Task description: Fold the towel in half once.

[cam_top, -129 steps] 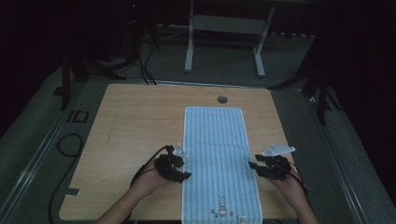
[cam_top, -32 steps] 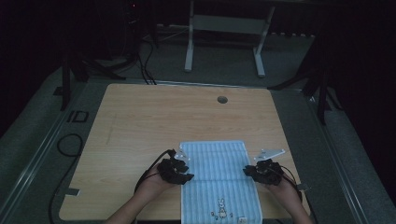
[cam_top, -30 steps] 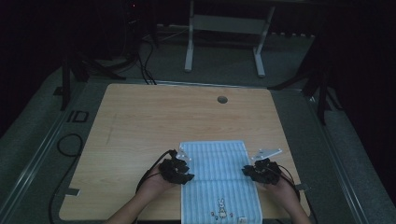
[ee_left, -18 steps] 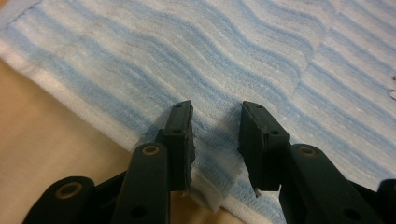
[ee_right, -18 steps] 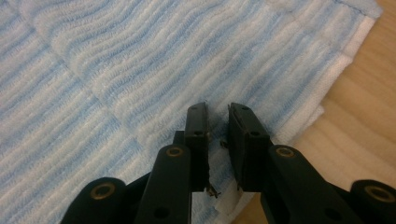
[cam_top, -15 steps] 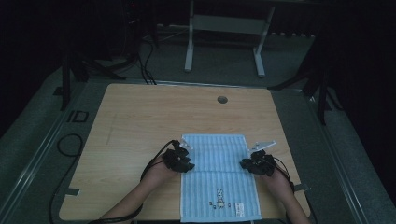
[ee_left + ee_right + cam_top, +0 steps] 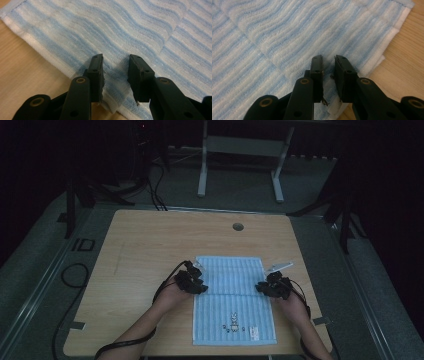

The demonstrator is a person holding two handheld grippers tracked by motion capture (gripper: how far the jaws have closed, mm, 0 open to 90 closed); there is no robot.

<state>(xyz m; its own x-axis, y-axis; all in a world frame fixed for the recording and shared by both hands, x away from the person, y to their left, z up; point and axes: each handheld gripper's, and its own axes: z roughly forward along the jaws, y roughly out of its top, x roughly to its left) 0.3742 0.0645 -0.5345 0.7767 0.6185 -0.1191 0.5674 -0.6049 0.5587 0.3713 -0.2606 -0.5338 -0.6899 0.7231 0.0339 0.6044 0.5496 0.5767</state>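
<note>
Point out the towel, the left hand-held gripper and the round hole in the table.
towel [image 7: 235,317], high view, on its near single layer.
left hand-held gripper [image 7: 115,72], left gripper view, midway between its fingertips.
round hole [image 7: 238,226], high view, on its dark centre.

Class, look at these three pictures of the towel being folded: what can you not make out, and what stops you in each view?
- Small dark print on the towel, high view: too small to read.
- Towel's lower layer under the folded flap, high view: covered by the flap.
- Cloth between the left gripper fingers, left gripper view: whether pinched, unclear.
- Towel corner at the right gripper, right gripper view: hidden by the fingers.
- Room beyond the table: too dark.
</note>
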